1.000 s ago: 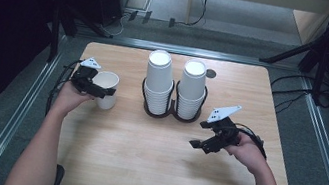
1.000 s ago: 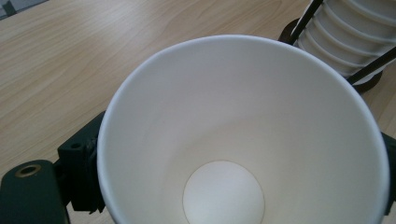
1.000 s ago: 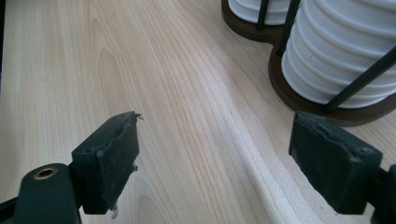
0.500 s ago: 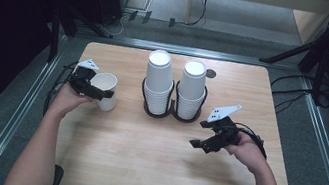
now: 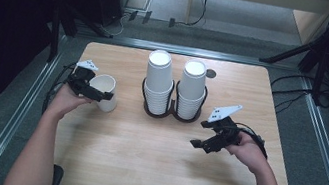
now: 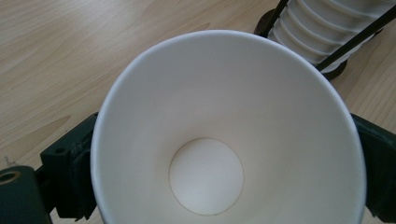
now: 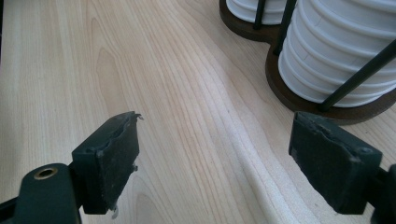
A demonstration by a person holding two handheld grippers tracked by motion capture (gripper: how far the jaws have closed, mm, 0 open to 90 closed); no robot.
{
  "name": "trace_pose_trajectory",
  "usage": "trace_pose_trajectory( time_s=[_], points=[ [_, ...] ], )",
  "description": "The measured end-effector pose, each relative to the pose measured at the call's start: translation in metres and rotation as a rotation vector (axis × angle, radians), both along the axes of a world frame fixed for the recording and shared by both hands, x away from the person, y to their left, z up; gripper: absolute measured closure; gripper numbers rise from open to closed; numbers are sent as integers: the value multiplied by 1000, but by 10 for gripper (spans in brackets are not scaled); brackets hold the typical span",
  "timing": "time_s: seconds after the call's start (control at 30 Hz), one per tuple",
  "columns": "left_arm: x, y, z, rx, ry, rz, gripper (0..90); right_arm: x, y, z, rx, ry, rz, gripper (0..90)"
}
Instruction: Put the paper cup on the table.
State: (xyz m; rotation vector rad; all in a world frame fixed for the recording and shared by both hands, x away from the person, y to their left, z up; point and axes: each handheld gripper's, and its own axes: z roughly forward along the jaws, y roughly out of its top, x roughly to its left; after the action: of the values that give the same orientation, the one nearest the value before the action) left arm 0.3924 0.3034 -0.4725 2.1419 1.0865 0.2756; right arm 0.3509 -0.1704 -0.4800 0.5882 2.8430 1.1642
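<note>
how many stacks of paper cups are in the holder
2: the left stack and the right stack stand side by side in the black wire holder at the table's middle. One single cup stands apart between the left gripper jaws.

We see the table [image 5: 152,151] lit evenly from above, pale and bright at the centre of the high view, while the left edge and upper right corner sink into near black. Shadows beneath the cup stacks [image 5: 173,86] are short and soft. That view looks slightly soft. In the left gripper view the cup [image 6: 224,135] is sharp and glare-free.
</note>
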Motion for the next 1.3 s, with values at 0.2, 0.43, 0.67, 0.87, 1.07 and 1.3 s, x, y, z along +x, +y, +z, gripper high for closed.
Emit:
trace_pose_trajectory(
  time_s=[0.2, 0.43, 0.67, 0.87, 1.07, 1.3],
  points=[
    [-2, 1, 4, -17, 8, -4, 23, 0, 0, 0, -3, 0, 3, 165],
    [-5, 1, 10, -28, 16, -13, 16, -1, 1, -1, -5, 4, 7, 165],
    [-8, 6, 19, -30, 33, 1, 16, -1, 1, -1, -9, 5, 8, 165],
    [-12, 13, 30, -59, 20, 29, 16, -1, 1, -1, -13, 4, 7, 165],
    [-17, 18, 42, -51, 4, 49, 16, -1, 1, -2, -18, 5, 14, 165],
    [-21, 16, 54, -66, 20, 32, 19, -1, 1, -2, -20, 9, 11, 165]
  ],
)
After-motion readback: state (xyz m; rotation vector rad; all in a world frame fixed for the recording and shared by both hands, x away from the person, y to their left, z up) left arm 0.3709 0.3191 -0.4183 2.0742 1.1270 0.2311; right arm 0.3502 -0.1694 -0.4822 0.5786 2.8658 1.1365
